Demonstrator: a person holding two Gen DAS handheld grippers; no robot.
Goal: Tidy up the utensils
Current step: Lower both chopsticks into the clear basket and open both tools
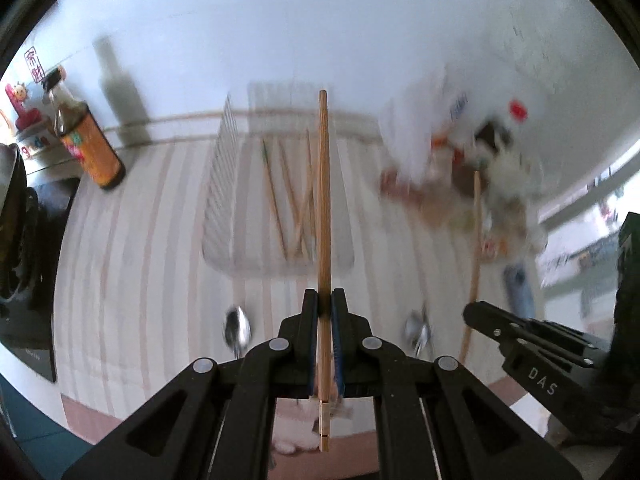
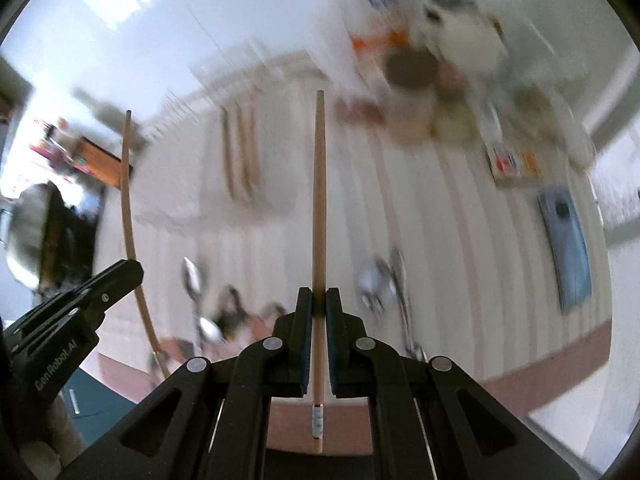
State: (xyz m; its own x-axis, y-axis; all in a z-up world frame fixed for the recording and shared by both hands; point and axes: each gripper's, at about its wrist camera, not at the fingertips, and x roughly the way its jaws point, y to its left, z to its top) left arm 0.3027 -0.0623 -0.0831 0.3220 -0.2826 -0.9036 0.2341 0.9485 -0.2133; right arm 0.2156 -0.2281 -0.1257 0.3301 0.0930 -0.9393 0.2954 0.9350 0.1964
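My left gripper (image 1: 324, 300) is shut on a wooden chopstick (image 1: 323, 200) that points forward, above the striped cloth. My right gripper (image 2: 318, 298) is shut on another wooden chopstick (image 2: 319, 200). A white wire tray (image 1: 224, 200) ahead holds several chopsticks (image 1: 294, 200); it also shows blurred in the right wrist view (image 2: 276, 200). In the left wrist view the right gripper (image 1: 474, 312) shows at the right with its chopstick (image 1: 475, 248). In the right wrist view the left gripper (image 2: 134, 270) shows at the left with its chopstick (image 2: 127, 200). Spoons (image 1: 237, 330) and forks (image 2: 374, 284) lie on the cloth.
A brown sauce bottle (image 1: 86, 140) stands at the back left. A black stove (image 1: 28, 264) is at the left edge. Blurred jars and boxes (image 2: 440, 92) crowd the back right. A blue flat object (image 2: 566, 240) lies at the right. The white wall (image 1: 280, 40) is behind.
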